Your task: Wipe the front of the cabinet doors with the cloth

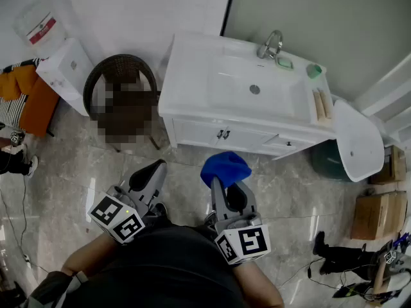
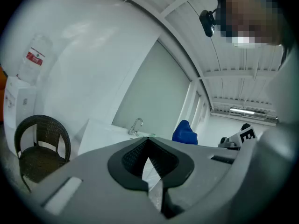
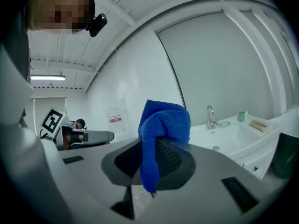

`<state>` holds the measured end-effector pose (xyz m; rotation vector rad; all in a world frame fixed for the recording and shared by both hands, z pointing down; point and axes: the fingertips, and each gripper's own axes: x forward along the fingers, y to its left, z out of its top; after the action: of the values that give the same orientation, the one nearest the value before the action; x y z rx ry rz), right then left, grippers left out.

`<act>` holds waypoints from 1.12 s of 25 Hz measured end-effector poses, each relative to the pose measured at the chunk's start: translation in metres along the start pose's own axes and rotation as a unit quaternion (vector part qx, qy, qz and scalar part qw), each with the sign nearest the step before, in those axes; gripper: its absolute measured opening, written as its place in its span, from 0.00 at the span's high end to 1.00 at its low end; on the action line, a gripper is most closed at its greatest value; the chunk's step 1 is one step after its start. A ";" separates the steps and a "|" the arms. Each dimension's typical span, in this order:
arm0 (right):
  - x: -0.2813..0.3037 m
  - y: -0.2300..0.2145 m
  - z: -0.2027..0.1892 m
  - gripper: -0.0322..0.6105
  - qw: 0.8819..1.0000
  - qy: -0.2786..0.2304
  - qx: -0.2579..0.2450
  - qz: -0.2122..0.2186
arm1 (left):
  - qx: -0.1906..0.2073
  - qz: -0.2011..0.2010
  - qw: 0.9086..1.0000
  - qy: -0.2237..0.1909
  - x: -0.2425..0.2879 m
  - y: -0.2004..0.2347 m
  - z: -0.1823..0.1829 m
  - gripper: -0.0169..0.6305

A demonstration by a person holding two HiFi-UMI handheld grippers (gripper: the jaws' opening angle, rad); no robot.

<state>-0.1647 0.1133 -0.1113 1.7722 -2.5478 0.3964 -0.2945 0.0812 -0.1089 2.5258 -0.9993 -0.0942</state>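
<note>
The right gripper (image 1: 218, 183) points to 12 o'clock. It squeezes the blue cloth (image 1: 225, 168) tight, near the white cabinet doors (image 1: 199, 133) but not touching. The left gripper (image 1: 154, 169), at its 9 o'clock, points to 1 o'clock, closed and empty.

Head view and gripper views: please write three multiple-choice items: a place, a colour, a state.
1. In the head view, the dark woven chair stands: A) left of the white sink cabinet B) right of it C) on it.
2. The soft cloth is: A) red B) blue C) green.
3. The right gripper is: A) open, empty B) shut on the cloth C) shut on a tap.
Answers: A, chair by the cabinet's left end; B, plainly blue; B, cloth pinched between its jaws.
</note>
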 end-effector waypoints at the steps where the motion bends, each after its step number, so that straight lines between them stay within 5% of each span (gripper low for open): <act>1: -0.001 -0.001 0.000 0.86 1.000 0.000 0.000 0.000 | 0.000 0.000 1.000 0.000 0.001 -0.001 -0.001 0.98; 12: -0.005 0.003 0.004 0.86 1.000 -0.001 0.006 0.002 | 0.004 0.004 1.000 0.000 -0.007 -0.004 0.002 0.98; 20: 0.003 0.002 0.001 0.85 0.999 0.003 0.034 -0.036 | 0.009 0.010 1.000 -0.015 -0.022 0.021 0.018 0.98; 28: 0.042 -0.004 0.009 0.86 0.993 -0.024 -0.088 -0.069 | 0.081 0.032 0.995 -0.050 0.003 0.065 0.040 0.98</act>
<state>-0.1746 0.0711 -0.1131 1.8981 -2.3860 0.1232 -0.3423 0.0226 -0.1182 2.6545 -1.1702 -0.1270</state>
